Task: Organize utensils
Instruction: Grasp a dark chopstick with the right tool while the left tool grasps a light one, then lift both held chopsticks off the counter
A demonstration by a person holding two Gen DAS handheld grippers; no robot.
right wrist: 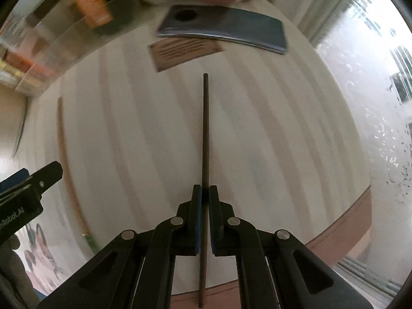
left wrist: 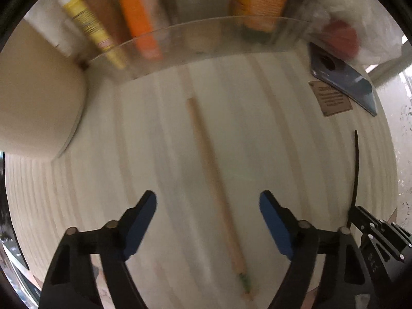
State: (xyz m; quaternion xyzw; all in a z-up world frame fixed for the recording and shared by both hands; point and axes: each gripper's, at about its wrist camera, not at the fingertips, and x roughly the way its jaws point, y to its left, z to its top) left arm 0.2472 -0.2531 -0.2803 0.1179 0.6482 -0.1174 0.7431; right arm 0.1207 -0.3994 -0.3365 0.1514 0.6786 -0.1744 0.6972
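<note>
A light wooden chopstick point(left wrist: 213, 180) lies on the pale striped table point(left wrist: 154, 134), running away from me between the fingers of my left gripper point(left wrist: 208, 203), which is open and hovers just above it. It also shows faintly in the right wrist view point(right wrist: 67, 170). My right gripper point(right wrist: 205, 193) is shut on a dark chopstick point(right wrist: 205, 128) that points forward over the table. The dark chopstick also shows in the left wrist view point(left wrist: 356, 170), held by the right gripper at the lower right. The left gripper's side shows in the right wrist view point(right wrist: 31, 188).
A clear plastic bin point(left wrist: 206, 38) with orange and yellow packets stands at the back. A blue phone point(left wrist: 345, 82) and a brown card point(left wrist: 331, 97) lie at the back right. A cream-coloured object point(left wrist: 33, 97) stands at the left. The table edge point(right wrist: 347, 221) is near on the right.
</note>
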